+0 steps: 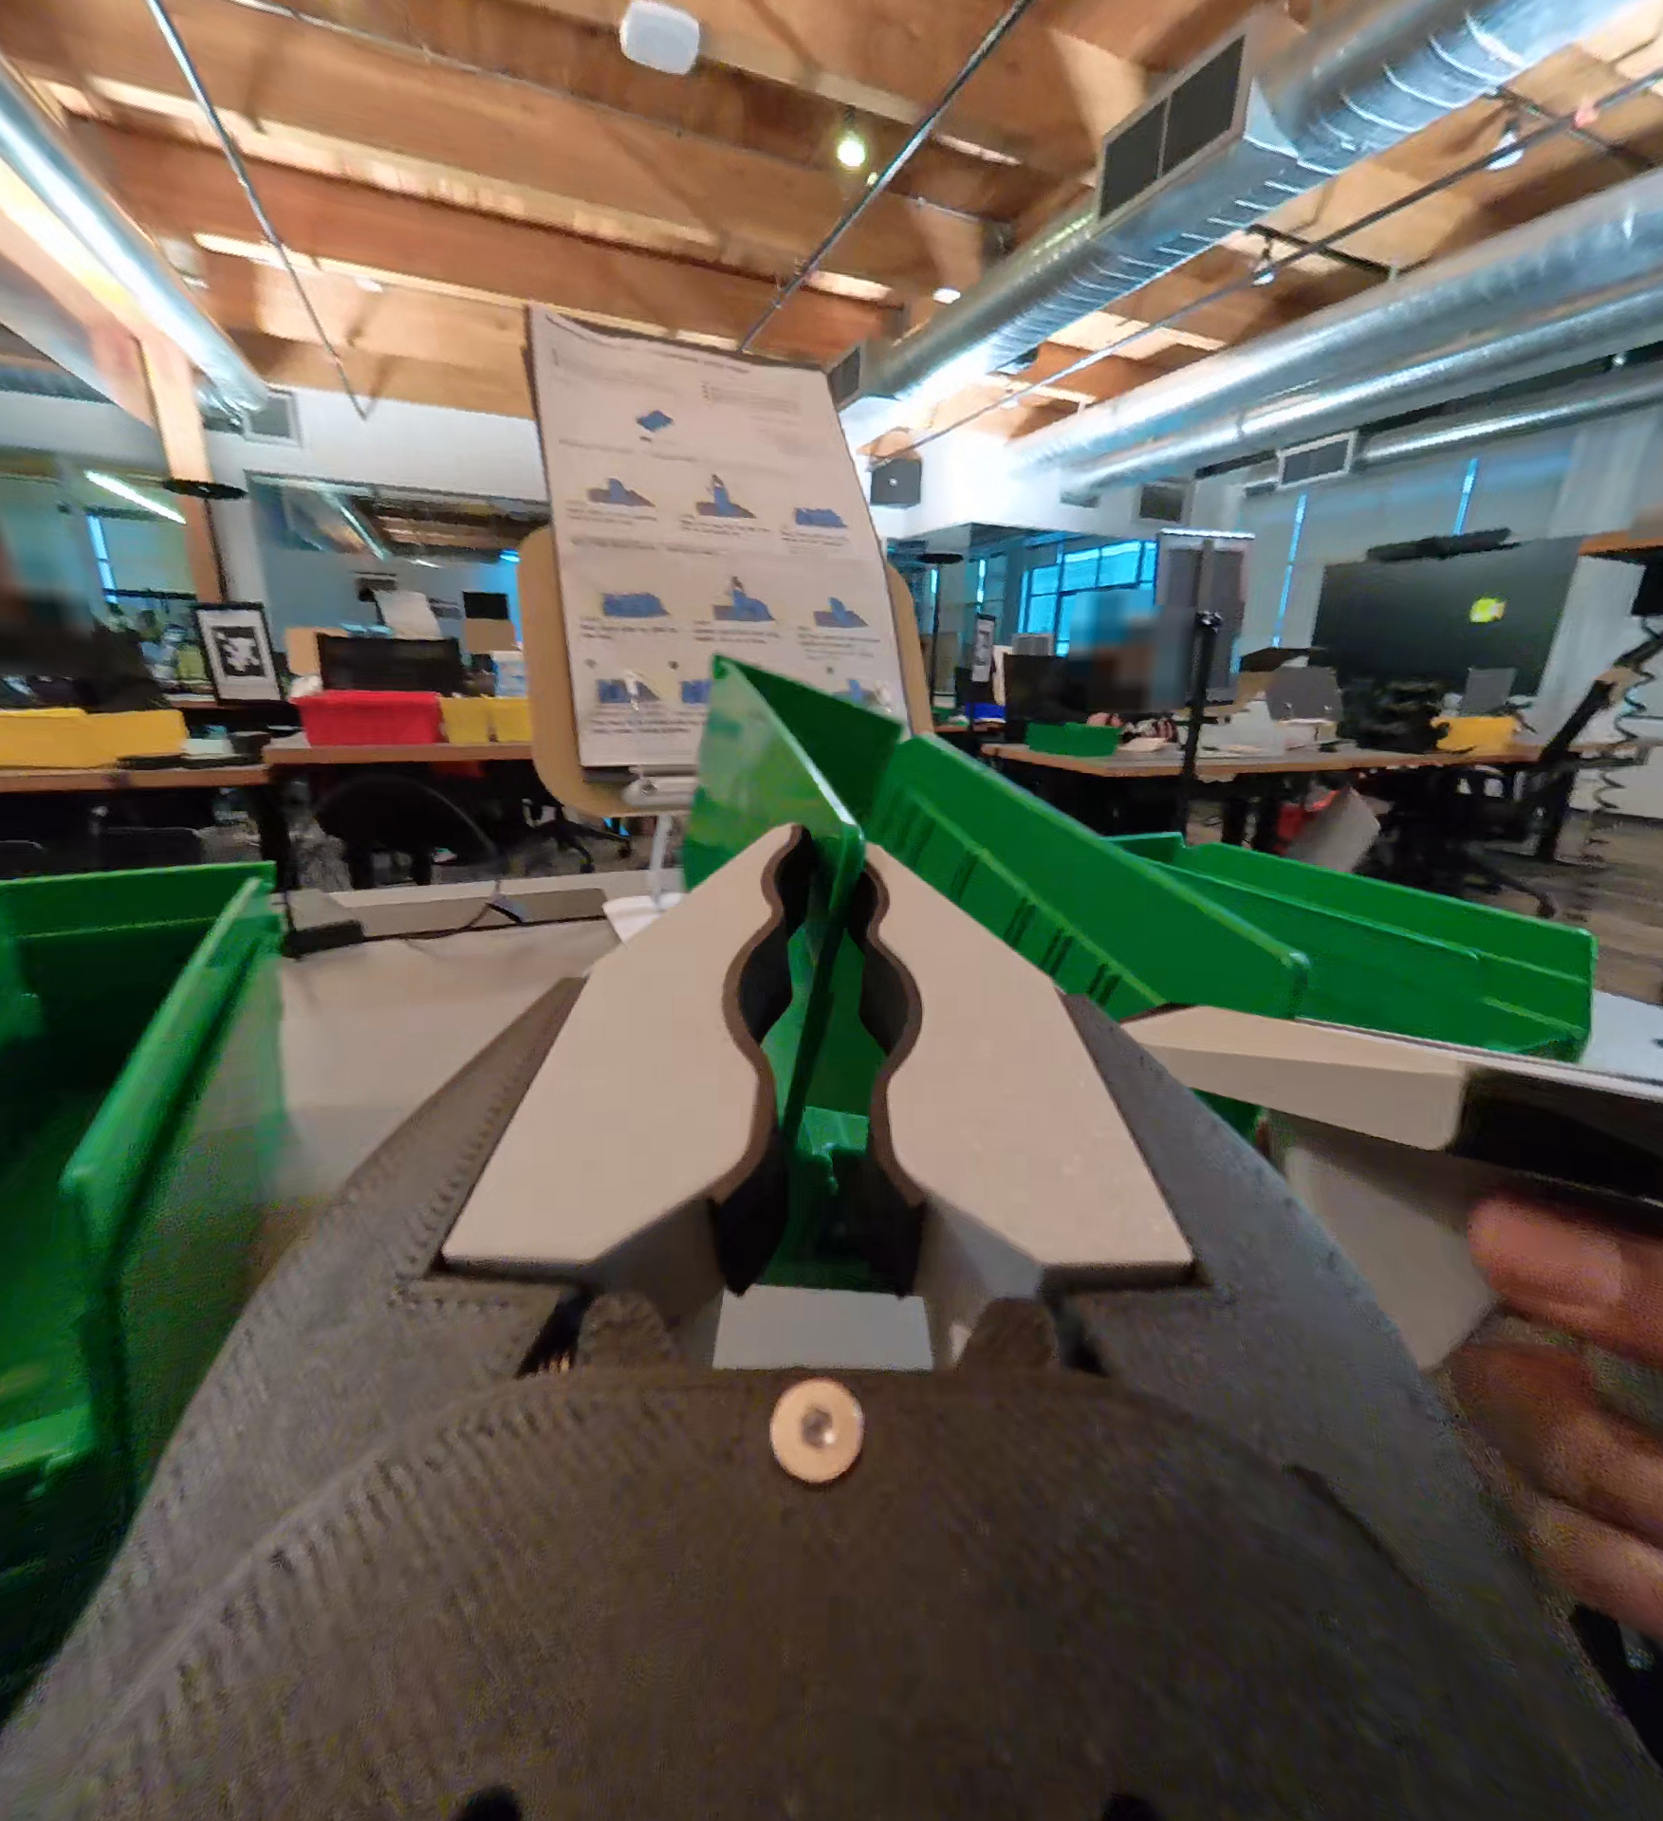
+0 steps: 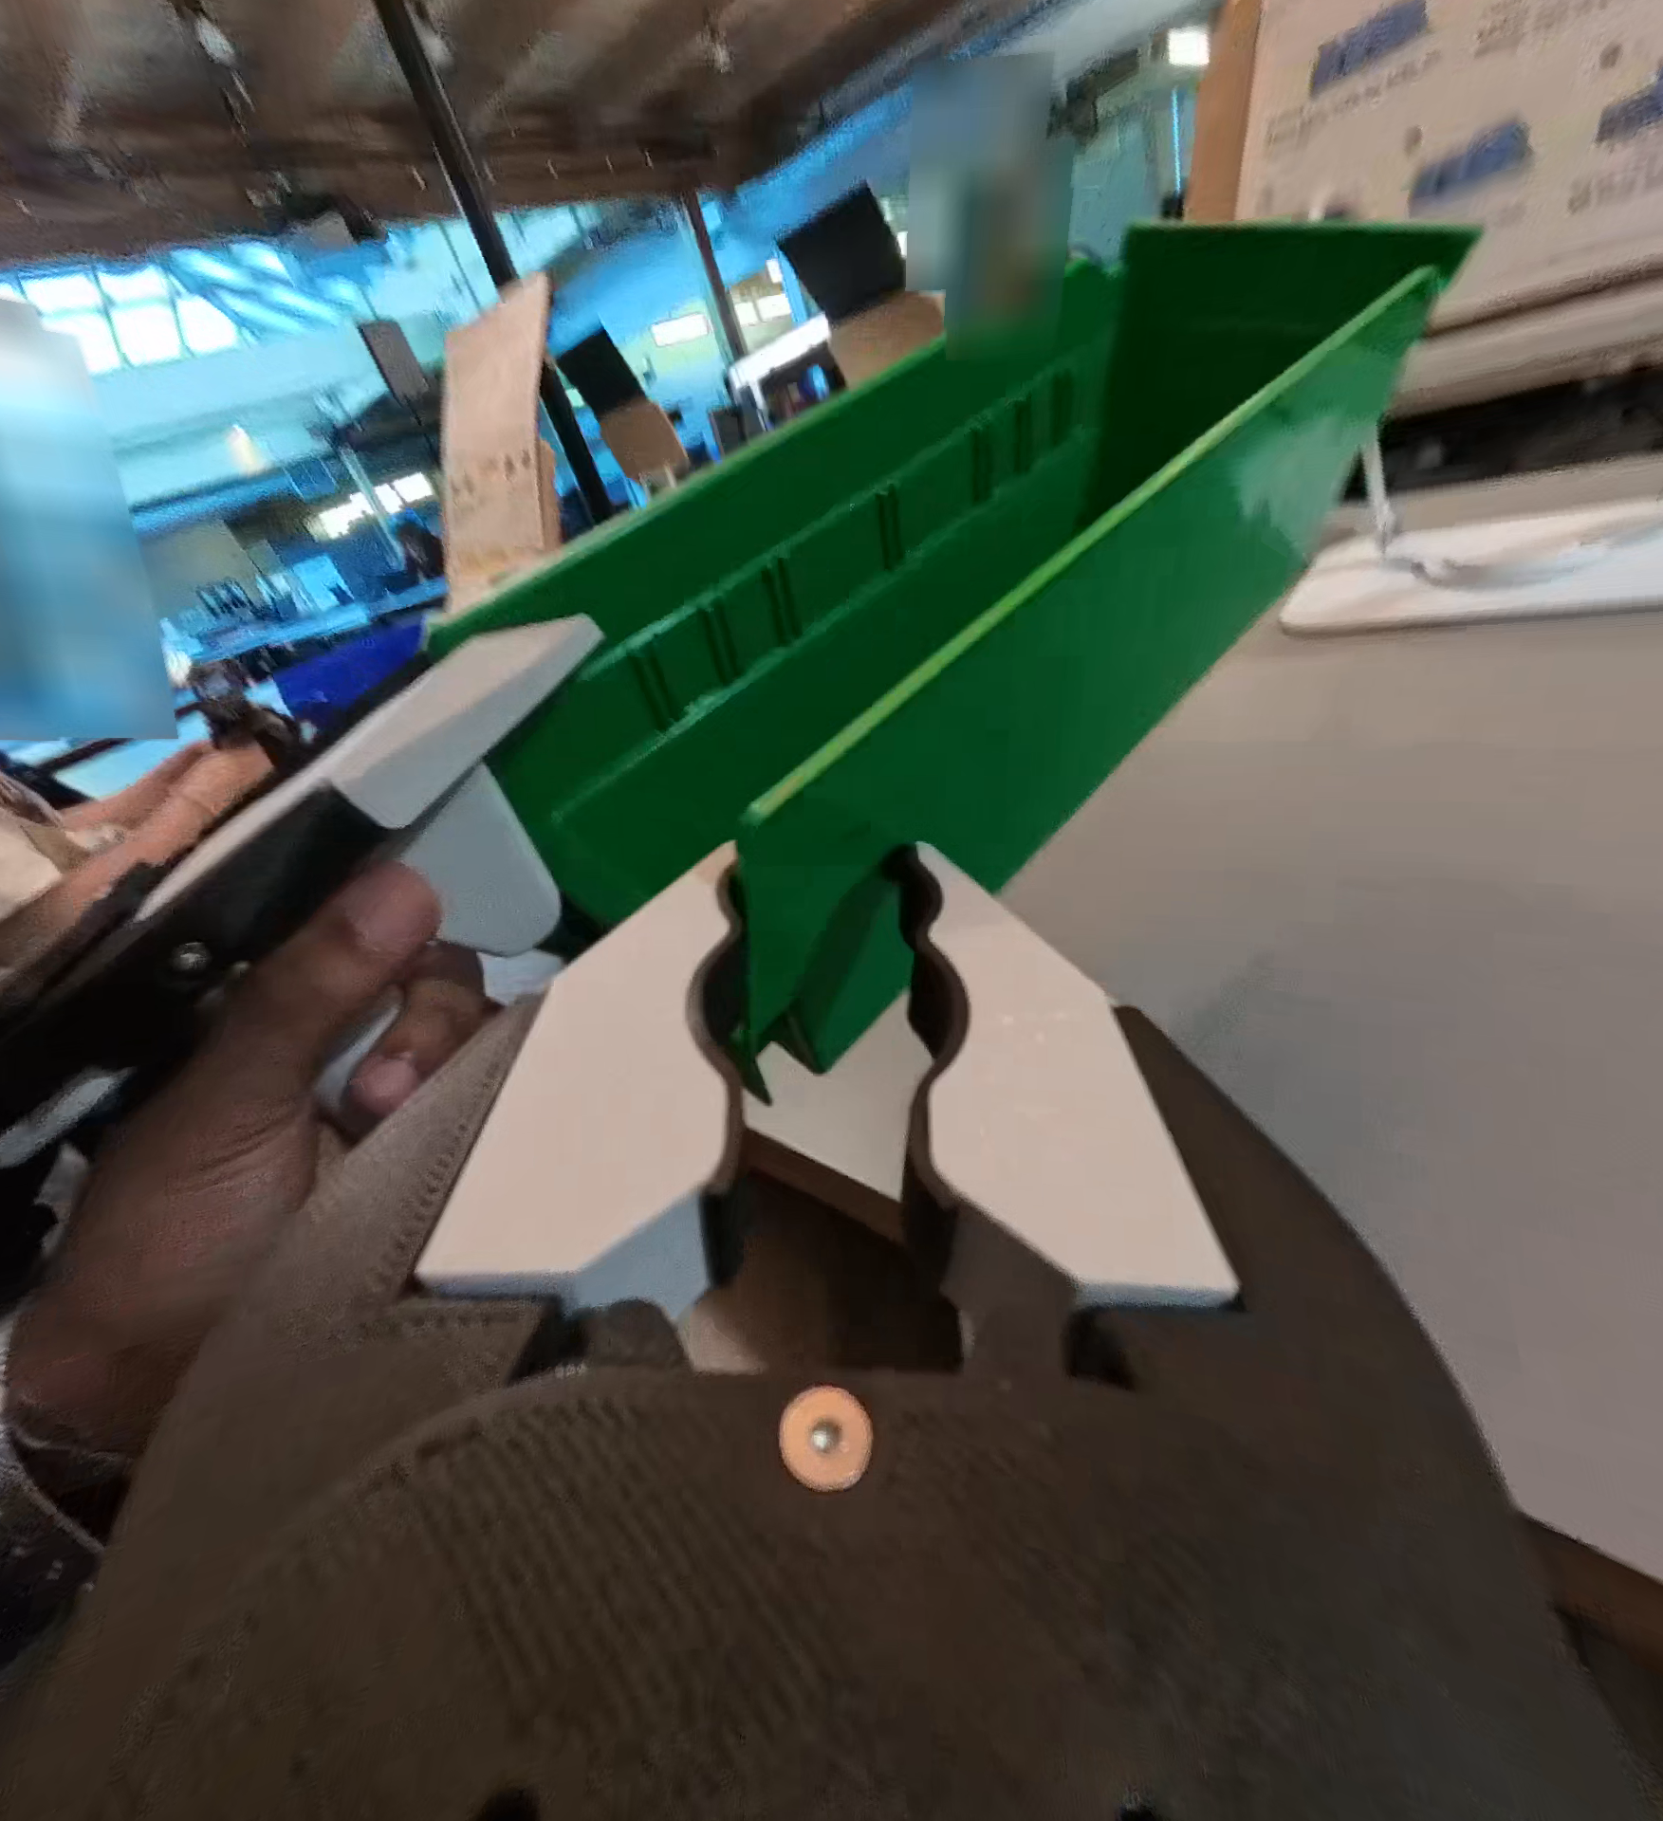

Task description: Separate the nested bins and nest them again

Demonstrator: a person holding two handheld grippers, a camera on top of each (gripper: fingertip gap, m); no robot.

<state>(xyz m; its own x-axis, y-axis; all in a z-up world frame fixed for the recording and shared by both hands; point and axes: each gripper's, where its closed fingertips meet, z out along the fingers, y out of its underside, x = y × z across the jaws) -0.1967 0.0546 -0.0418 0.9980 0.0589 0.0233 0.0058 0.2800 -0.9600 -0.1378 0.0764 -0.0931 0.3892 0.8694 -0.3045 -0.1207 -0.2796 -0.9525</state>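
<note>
A long green bin (image 1: 1024, 867) is tilted up off the grey table (image 1: 393, 1005). My left gripper (image 1: 832, 847) is shut on the thin edge of its near wall. The same bin (image 2: 1054, 631) fills the right wrist view, where my right gripper (image 2: 822, 867) is shut on its near corner. A second green bin (image 1: 1418, 956) lies behind and below the lifted one at the right. A third green bin (image 1: 88, 1104) stands on the table at the left. The right gripper (image 1: 1300, 1074) shows in the left wrist view, held by a hand, and the left gripper (image 2: 482, 719) shows in the right wrist view.
A printed instruction sheet on a stand (image 1: 709, 552) rises behind the bins, and its white base (image 2: 1517, 581) rests on the table (image 2: 1399, 936). Desks with yellow and red bins (image 1: 364, 714), chairs and monitors stand far behind.
</note>
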